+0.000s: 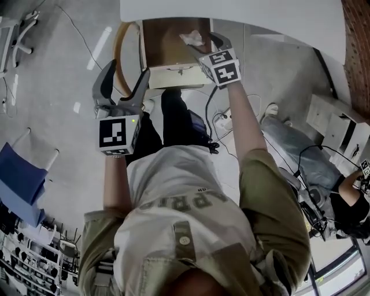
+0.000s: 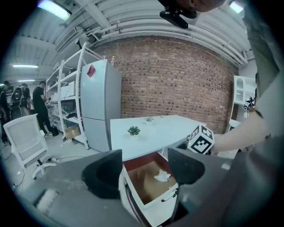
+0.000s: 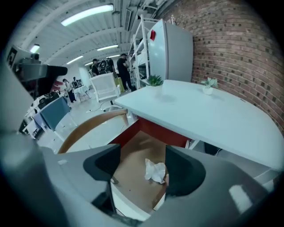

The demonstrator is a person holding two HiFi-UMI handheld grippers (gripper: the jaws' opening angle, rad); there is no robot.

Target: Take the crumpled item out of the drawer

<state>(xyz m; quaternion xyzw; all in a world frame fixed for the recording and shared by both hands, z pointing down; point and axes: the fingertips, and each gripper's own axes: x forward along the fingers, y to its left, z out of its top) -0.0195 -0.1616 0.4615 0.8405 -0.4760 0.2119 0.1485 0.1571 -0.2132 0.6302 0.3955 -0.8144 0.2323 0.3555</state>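
The drawer (image 1: 173,75) stands pulled out from under the white table (image 1: 231,11), its brown floor bare but for a crumpled white paper (image 1: 192,38) near its back right corner. The same paper (image 3: 155,171) lies just below and between the jaws of my right gripper (image 3: 141,166), which is open above the drawer (image 3: 133,208). My left gripper (image 1: 124,81) hangs open to the left of the drawer front, holding nothing. From the left gripper view (image 2: 144,170) the paper (image 2: 162,176) shows in the drawer (image 2: 155,208), farther off.
A curved wooden chair back (image 1: 119,58) stands just left of the drawer. Small potted plants (image 2: 133,131) sit on the table. A tall grey cabinet (image 2: 100,106) and shelves stand beyond. Cables and a power strip (image 1: 225,118) lie on the floor.
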